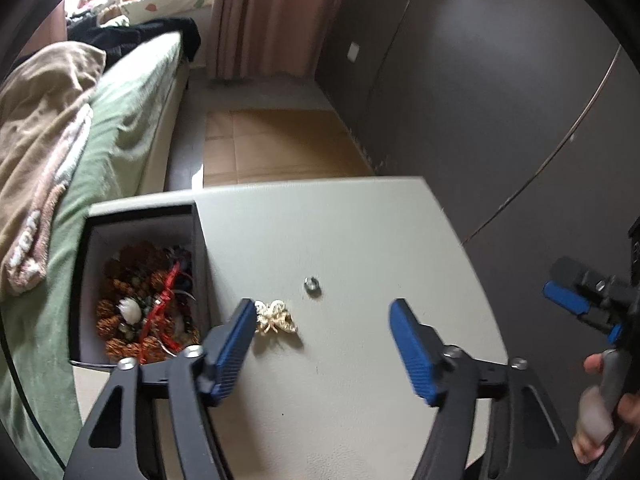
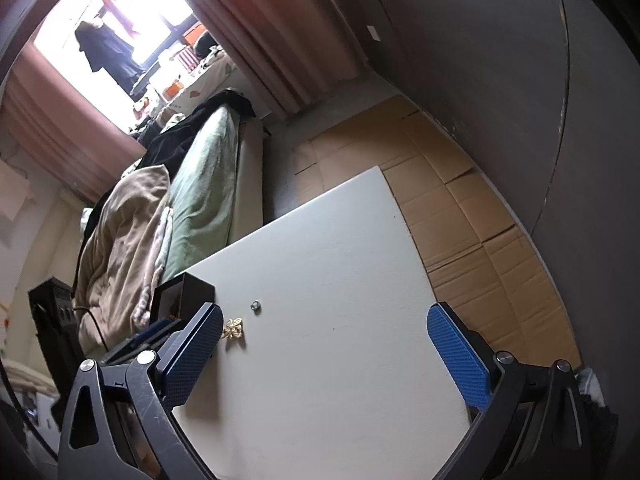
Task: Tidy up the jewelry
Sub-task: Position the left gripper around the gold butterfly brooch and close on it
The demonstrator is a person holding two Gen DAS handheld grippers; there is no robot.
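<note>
Spread wide and empty, the left gripper (image 1: 324,320) hangs low over the pale tabletop (image 1: 360,232), its left pad just beside the gold butterfly-shaped brooch (image 1: 276,317). That brooch lies near a small silver ring (image 1: 312,285), right of the open dark box of beaded jewelry (image 1: 144,304). A clean pick probably needs centring on the brooch, then closing gently. Off to the right, the right gripper (image 2: 324,344) is likewise parted, tilted, holding nothing.

Green bed (image 1: 132,92), pink curtains (image 1: 264,16)

Home bedroom, bed (image 1: 132,92), curtains (image 1: 264,16), window (image 2: 132,12)
</note>
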